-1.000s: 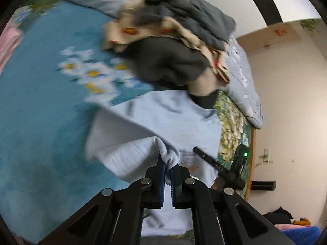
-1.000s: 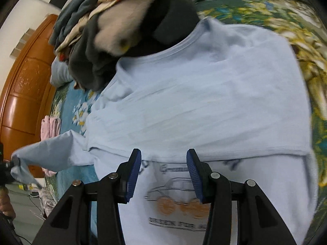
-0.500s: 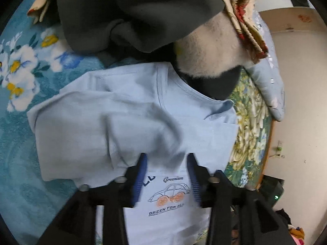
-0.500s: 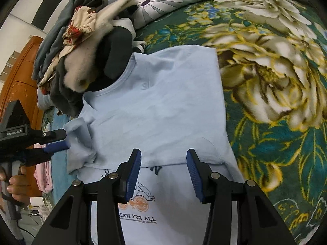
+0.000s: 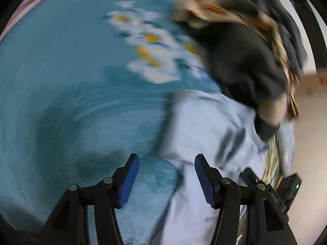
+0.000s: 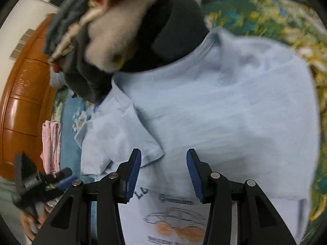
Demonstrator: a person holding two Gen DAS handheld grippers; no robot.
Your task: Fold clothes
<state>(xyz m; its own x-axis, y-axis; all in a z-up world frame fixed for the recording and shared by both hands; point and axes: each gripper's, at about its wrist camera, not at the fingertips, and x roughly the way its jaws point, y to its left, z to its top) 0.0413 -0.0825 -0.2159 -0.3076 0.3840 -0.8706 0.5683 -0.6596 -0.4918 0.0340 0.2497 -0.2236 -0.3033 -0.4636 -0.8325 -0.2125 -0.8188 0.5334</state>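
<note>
A light blue T-shirt (image 6: 224, 106) with a car print (image 6: 177, 224) lies flat on the bed. Its left sleeve (image 6: 122, 134) is folded inward over the chest. My right gripper (image 6: 163, 173) hovers open above the shirt's middle, holding nothing. My left gripper (image 5: 166, 178) is low over the shirt's left edge (image 5: 204, 126). Its jaws are opening, with only bedsheet and the shirt's edge beneath them and nothing pinched. In the right wrist view the left gripper (image 6: 61, 178) shows at the lower left, held by a hand. The left wrist view is blurred by motion.
A heap of dark, cream and patterned clothes (image 6: 122, 30) lies against the shirt's collar. The teal daisy bedsheet (image 5: 61, 81) spreads out on the left. A pink folded cloth (image 6: 52, 143) lies near the wooden panel (image 6: 22, 94). Green-yellow floral cover (image 6: 286, 20) lies right of the shirt.
My left gripper let go of the sleeve, which now lies folded on the shirt, then opened and dropped to the shirt's left edge. My right gripper shifted over the shirt, still open.
</note>
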